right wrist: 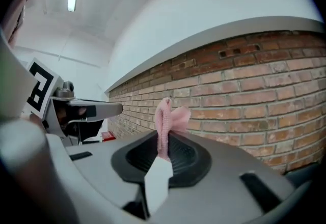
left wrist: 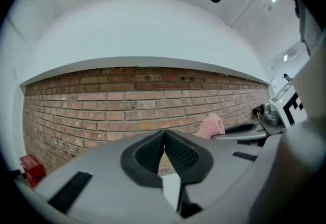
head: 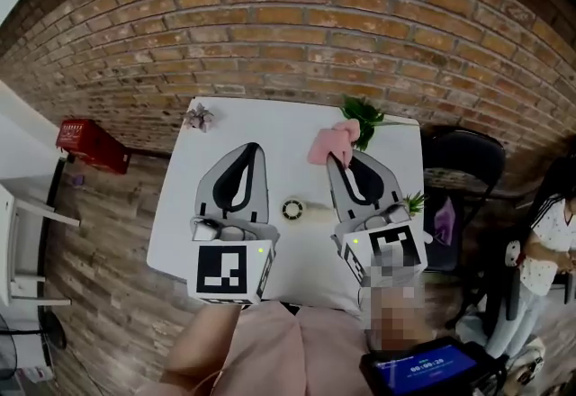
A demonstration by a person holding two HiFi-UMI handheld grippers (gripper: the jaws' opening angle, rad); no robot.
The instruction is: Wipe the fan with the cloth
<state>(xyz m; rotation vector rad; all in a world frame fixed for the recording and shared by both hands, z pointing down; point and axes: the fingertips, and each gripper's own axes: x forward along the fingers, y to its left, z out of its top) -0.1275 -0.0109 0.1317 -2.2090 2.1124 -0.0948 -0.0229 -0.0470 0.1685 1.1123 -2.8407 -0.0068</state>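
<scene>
My right gripper (head: 332,160) is shut on a pink cloth (head: 330,141), and the cloth (right wrist: 168,115) sticks up out of the closed jaws of the right gripper (right wrist: 163,140). My left gripper (head: 254,149) is shut with nothing between its pads, as the left gripper view (left wrist: 164,135) confirms. Both grippers are held level above a white table (head: 180,214) and point at the brick wall. Between them on the table lies a small round object with a white stem (head: 293,209), possibly the fan. The pink cloth (left wrist: 211,126) also shows to the right in the left gripper view.
A green plant (head: 364,112) and a small flower bunch (head: 199,118) stand at the table's far edge. A black chair (head: 463,160) is right of the table and a red crate (head: 90,145) left. A person (head: 547,246) stands far right. A brick wall (head: 288,34) lies ahead.
</scene>
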